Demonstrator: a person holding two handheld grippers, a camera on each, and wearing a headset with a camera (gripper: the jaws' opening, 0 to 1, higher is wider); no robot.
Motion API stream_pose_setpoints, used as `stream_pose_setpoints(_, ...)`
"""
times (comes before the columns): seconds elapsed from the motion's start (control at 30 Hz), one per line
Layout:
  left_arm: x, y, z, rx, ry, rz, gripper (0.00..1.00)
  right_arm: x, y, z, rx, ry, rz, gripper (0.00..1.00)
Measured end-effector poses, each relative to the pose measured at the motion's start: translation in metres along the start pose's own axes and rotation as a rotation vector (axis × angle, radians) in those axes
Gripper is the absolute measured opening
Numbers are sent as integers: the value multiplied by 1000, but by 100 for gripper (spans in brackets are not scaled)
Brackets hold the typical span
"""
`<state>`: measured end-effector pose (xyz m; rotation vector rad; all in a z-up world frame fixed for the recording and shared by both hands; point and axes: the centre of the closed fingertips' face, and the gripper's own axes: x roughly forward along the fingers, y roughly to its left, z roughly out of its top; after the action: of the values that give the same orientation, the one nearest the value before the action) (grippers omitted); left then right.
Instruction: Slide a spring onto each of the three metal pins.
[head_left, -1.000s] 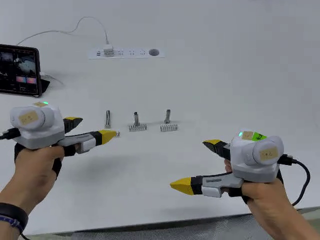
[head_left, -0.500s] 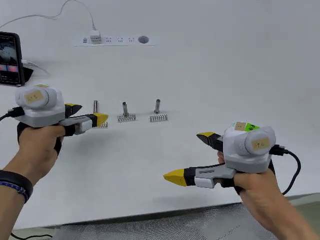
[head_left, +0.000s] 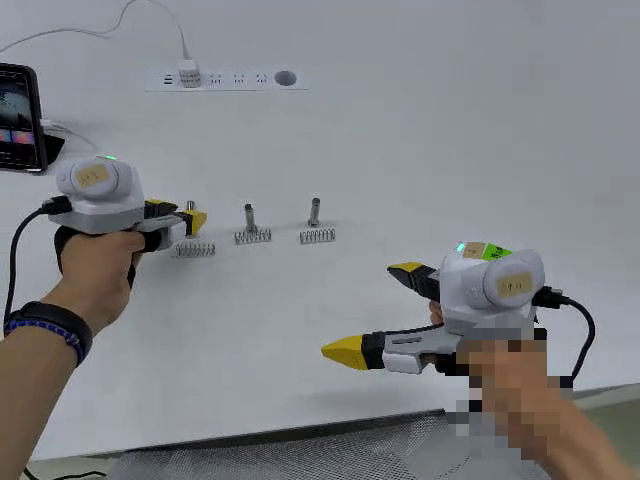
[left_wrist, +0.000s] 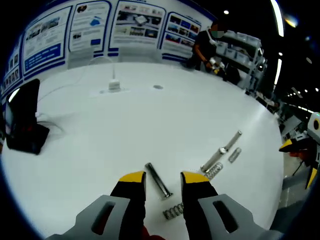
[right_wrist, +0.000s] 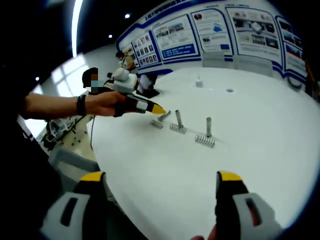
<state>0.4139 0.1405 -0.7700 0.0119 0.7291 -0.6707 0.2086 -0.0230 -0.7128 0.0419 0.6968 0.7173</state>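
Observation:
Three short metal pins stand in a row on the white table: left pin (left_wrist: 158, 180), middle pin (head_left: 250, 215), right pin (head_left: 314, 210). A small coil spring lies in front of each: left spring (head_left: 193, 249), middle spring (head_left: 253, 236), right spring (head_left: 317, 236). My left gripper (head_left: 180, 213) is open, its yellow-tipped jaws on either side of the left pin, with the left spring (left_wrist: 172, 211) just below them. My right gripper (head_left: 375, 310) hovers wide open over the near right of the table, holding nothing. From there the pins (right_wrist: 178, 119) are well ahead.
A white power strip (head_left: 225, 78) with a plugged-in charger lies at the back of the table. A dark tablet (head_left: 20, 117) stands at the far left. The table's front edge (head_left: 300, 432) runs just below my right hand.
My left gripper has moved forward and right to the left pin, so the left spring now shows below it. The right gripper has barely moved.

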Motion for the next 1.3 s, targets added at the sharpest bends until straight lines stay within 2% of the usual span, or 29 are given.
stream_pose_setpoints(0.4, 20, 11, -5, -2, 43, 22, 20, -4, -3, -4, 14, 4, -11, 92)
stream_pose_setpoints(0.6, 26, 11, -5, 15, 58, 27, 18, -4, -5, -4, 16, 6, -13, 91)
stream_pose_setpoints(0.73, 28, 8, -4, 73, 71, 21, 16, -4, -4, -2, 16, 0, -9, 91)
stream_pose_setpoints(0.93, 33, 2, -1, 118, 84, 4, 14, -4, -4, -3, 18, 4, -6, 91)
stream_pose_setpoints(1.2, 34, -5, 0, 250, 123, -19, 11, -5, -5, -3, 18, 5, -6, 91)
stream_pose_setpoints(1.3, 34, -6, -1, 278, 138, -20, 10, -5, -5, -4, 16, 9, -6, 90)
